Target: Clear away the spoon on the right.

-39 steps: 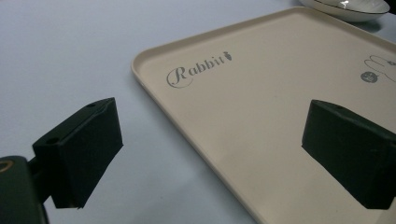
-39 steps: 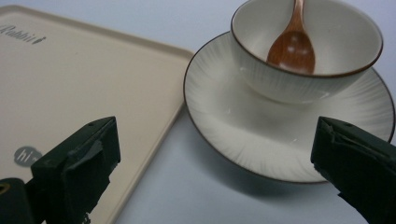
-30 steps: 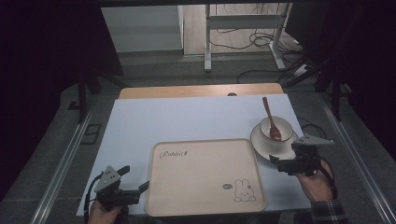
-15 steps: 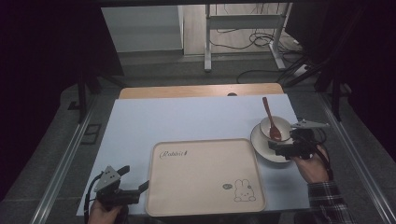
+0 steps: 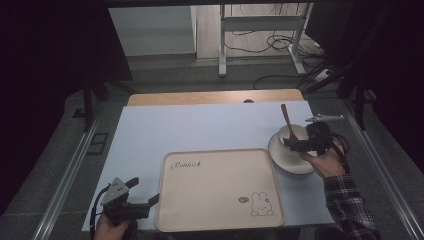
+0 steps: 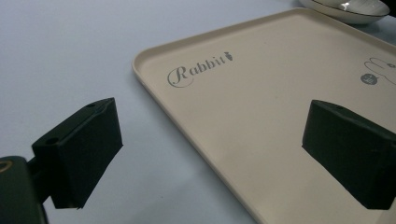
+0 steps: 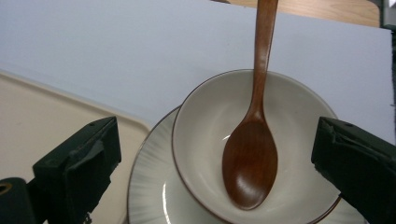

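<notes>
Over the last second the right gripper point(image 5: 296, 145) had moved from the counter point(image 5: 200, 130) beside the cream rabbit-printed tray point(image 5: 218, 187) up to the small white bowl point(image 7: 254, 144) on its white plate point(image 5: 292, 162), fingers spread wide either side. The brown wooden spoon point(image 7: 252, 158) lay in the bowl, so a grasp there looked likely. The left gripper point(image 5: 137, 202) had stayed at the tray's near left corner, fingers wide and empty.

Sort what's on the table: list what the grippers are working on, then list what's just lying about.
In play, judging by gripper positions:
bowl
wooden spoon in the bowl
plate under the bowl
right gripper, jaws open around the bowl

Lying about:
rabbit tray
left gripper, open at the tray's corner
</notes>
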